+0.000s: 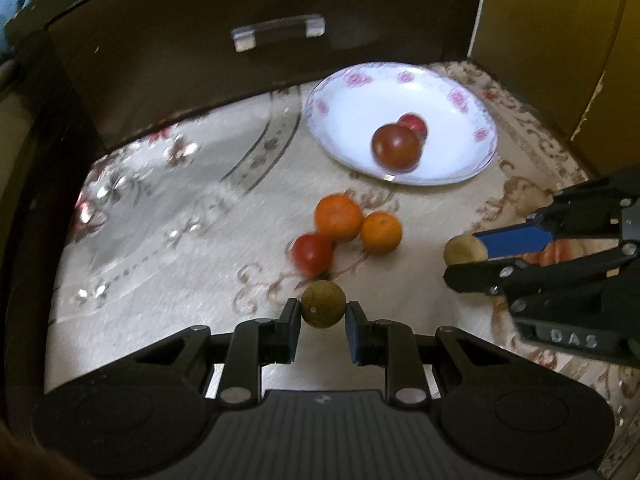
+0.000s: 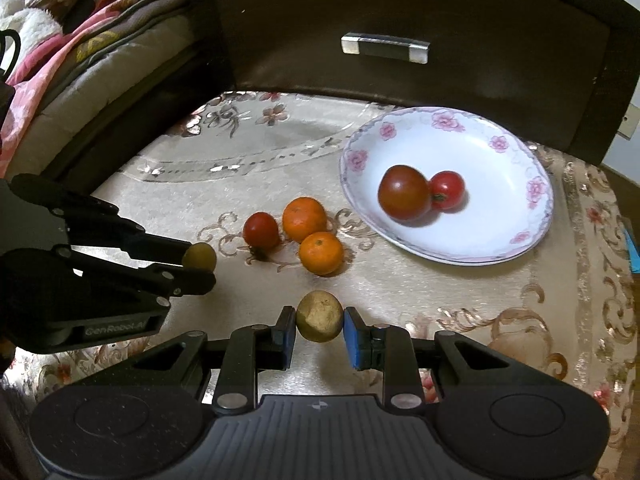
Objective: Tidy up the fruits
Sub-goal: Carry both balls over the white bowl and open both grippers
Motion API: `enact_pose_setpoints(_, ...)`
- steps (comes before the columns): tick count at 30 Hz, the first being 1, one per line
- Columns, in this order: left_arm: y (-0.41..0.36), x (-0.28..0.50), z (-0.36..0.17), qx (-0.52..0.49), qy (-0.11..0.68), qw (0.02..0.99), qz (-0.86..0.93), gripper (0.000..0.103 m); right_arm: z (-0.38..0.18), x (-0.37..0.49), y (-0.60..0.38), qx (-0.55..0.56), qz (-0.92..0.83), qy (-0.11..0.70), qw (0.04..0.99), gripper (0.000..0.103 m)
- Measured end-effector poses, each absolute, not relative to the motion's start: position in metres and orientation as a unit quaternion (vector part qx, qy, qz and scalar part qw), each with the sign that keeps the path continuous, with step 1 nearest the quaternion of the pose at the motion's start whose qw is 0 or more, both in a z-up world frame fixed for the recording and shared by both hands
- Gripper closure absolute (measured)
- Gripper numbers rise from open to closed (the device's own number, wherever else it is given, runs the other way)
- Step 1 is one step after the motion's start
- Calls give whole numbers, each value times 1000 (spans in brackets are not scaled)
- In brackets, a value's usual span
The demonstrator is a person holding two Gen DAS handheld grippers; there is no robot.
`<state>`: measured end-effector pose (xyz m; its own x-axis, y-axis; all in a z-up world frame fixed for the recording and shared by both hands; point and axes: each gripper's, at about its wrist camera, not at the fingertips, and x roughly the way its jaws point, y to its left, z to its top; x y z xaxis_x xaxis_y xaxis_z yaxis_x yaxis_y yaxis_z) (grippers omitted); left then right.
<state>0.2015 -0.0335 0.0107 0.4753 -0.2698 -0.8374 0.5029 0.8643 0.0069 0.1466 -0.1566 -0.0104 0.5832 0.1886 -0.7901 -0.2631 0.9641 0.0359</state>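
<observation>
Probably a bedroom: bedding [image 2: 60, 60], drawer [image 2: 384, 48].

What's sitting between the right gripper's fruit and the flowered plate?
Only bare patterned tablecloth separates the brown fruit in the right gripper from the plate; the two oranges lie left of that path, in the right wrist view.

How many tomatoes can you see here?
3: a big dark tomato and a small red tomato touching in the plate, and a loose tomato on the cloth beside the oranges. None seems hidden.
</observation>
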Motion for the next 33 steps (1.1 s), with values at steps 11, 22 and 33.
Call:
enact_pose_setpoints(11,-68,208,30,137,436,857,-239,70,10,150,-177,-26,118,417,901,83)
enact_pose_setpoints(22,-87,219,35,138,426,861,-239,70,18,159,-198,-11,100,403,910,83)
enact_pose_setpoints(33,-103,250,43,139,407,873,-231,70,23,182,-211,-7,81,388,918,82)
